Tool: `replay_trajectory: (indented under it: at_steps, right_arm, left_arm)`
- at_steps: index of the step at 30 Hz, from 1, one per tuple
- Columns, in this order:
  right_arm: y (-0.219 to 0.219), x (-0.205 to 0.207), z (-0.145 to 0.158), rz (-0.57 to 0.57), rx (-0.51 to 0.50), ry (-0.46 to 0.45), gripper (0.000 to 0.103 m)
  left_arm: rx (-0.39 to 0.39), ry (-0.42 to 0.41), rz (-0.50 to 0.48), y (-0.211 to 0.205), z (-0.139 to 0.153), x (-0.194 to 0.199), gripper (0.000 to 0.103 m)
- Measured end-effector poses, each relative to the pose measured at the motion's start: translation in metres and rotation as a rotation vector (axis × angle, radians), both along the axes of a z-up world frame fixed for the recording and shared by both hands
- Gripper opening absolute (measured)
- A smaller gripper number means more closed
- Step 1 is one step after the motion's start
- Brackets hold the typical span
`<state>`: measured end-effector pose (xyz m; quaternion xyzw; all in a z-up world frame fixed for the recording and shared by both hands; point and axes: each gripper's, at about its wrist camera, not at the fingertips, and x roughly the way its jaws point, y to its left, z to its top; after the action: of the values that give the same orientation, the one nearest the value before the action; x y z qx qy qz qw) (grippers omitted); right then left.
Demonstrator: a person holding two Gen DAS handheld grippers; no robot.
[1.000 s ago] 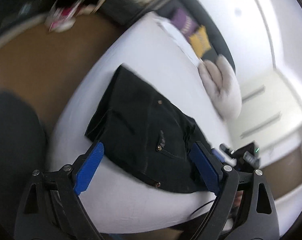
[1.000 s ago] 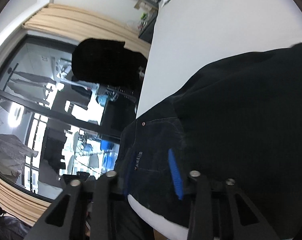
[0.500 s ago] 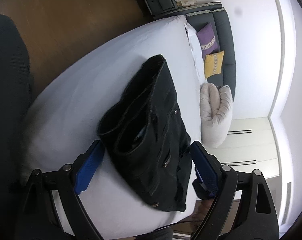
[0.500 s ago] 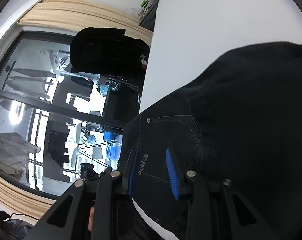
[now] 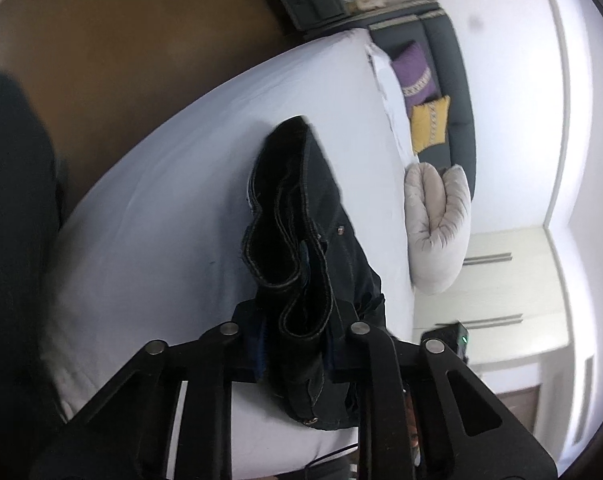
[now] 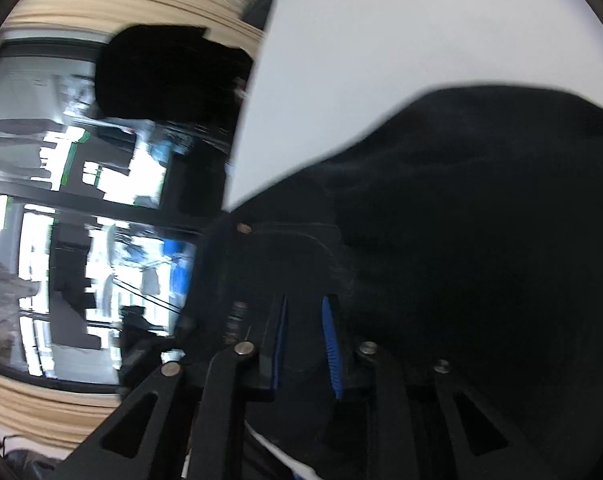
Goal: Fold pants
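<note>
The left gripper (image 5: 297, 344) is biting down on the black pants (image 5: 301, 216); its jaws have just been closing fast, and a thick bunch of the stitched hem edge is now sitting squeezed between its blue pads. The pants are lying folded on the white bed (image 5: 181, 200), near the bed's near edge, running away from the gripper toward the middle of the mattress. Over on the other side, the right gripper (image 6: 307, 344) is also clamping the dark cloth (image 6: 461, 220); its jaws have been closing too, and denim is filling the narrow gap between the blue pads, a rivet showing just above. Beyond the bed, a grey sofa (image 5: 457, 80) is carrying a purple cushion (image 5: 413, 72) and a yellow cushion (image 5: 429, 122), and a pale rolled pillow (image 5: 437, 224) is resting against the mattress edge.
</note>
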<state>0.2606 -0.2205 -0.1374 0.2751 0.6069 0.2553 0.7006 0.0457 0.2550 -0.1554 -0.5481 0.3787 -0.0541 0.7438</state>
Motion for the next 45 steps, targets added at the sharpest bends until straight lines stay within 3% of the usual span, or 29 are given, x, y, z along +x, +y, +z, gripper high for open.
replay_trajectory:
  at_steps: [1,3,8,13,17,20,22,24,26,27,32,40,43,45]
  right_arm:
    - [0.001,0.001,-0.007,0.000,-0.025,0.019,0.016]
    - [0.002,0.002,-0.020,-0.005,-0.055,0.054,0.000]
    - [0.002,0.000,-0.029,0.002,-0.069,0.063,0.000]
    - [-0.004,-0.003,-0.038,-0.028,-0.031,0.057,0.000]
    - [-0.010,-0.009,-0.044,-0.055,0.029,0.038,0.000]
    - [-0.015,-0.013,-0.023,-0.054,0.064,-0.009,0.002]
    - [-0.033,-0.015,0.001,-0.093,0.157,-0.079,0.018]
    - [-0.062,-0.016,0.028,-0.156,0.288,-0.132,0.068]
    - [-0.080,-0.017,0.045,-0.180,0.344,-0.170,0.094]
    - [-0.088,-0.017,0.054,-0.163,0.359,-0.193,0.098]
    - [-0.094,-0.016,0.048,-0.109,0.294,-0.173,0.099]
    - [-0.070,0.001,0.012,-0.052,0.262,-0.086,0.095]
    - [-0.065,0.005,0.009,-0.012,0.254,-0.081,0.067]
    - [-0.067,0.004,0.010,-0.006,0.229,-0.085,0.035]
  left_arm:
    - [0.016,-0.008,-0.008,-0.001,0.005,0.002,0.017]
    - [0.048,-0.022,-0.024,-0.004,0.013,0.006,0.016]
    - [0.102,-0.058,-0.060,-0.011,0.038,0.012,0.015]
    - [0.204,-0.134,-0.126,-0.034,0.081,0.023,0.015]
    - [0.287,-0.188,-0.194,-0.068,0.109,0.039,0.015]
    - [0.365,-0.238,-0.283,-0.111,0.132,0.062,0.015]
    - [0.433,-0.270,-0.354,-0.147,0.144,0.072,0.015]
    - [0.513,-0.302,-0.452,-0.192,0.150,0.084,0.015]
    - [0.564,-0.315,-0.538,-0.232,0.147,0.093,0.015]
    - [0.583,-0.317,-0.582,-0.253,0.143,0.095,0.015]
    - [0.717,-0.330,-0.726,-0.316,0.127,0.088,0.015]
    - [0.865,-0.371,-0.792,-0.351,0.118,0.075,0.015]
    - [0.895,-0.382,-0.817,-0.361,0.112,0.072,0.015]
    - [0.908,-0.389,-0.832,-0.368,0.114,0.061,0.015]
